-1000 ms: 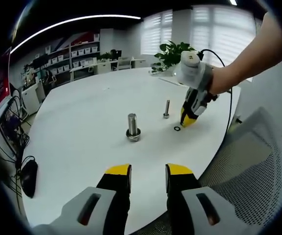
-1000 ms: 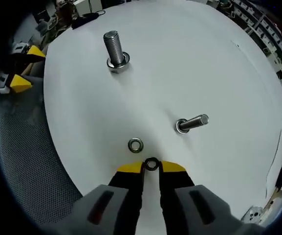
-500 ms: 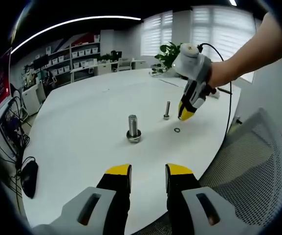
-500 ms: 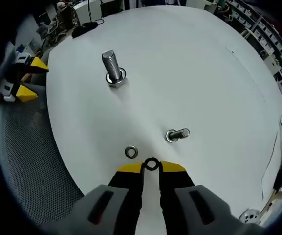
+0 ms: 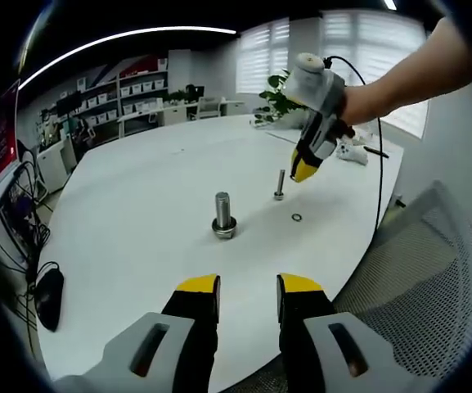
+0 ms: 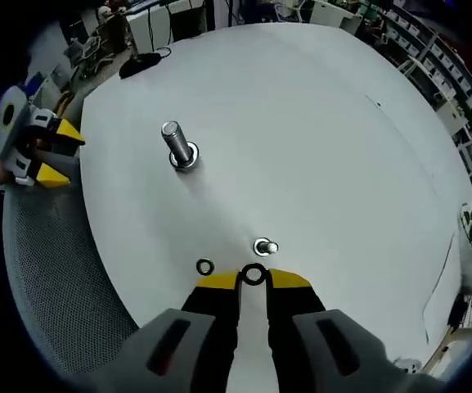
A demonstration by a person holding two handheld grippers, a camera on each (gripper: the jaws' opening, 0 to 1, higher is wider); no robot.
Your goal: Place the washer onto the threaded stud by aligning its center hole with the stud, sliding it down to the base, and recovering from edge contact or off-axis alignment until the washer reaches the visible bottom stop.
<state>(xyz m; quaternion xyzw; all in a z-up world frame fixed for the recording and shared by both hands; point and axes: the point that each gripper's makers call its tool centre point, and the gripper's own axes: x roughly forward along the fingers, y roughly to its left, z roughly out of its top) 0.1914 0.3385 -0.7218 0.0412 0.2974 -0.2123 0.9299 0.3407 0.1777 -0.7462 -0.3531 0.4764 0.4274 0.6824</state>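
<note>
Steel washer (image 6: 253,275) was pinched at the tips of the right gripper (image 6: 253,280), poised just above the thin stud (image 6: 265,246); threading and seating remained undone.

the washer (image 6: 253,275) sits half hidden between the right fingers (image 6: 289,279); the counter (image 5: 121,213) edge is cut off.

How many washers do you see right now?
3: one pinched in the right claw, one loose on the table beside it, and one around the big bolt's base.
</note>
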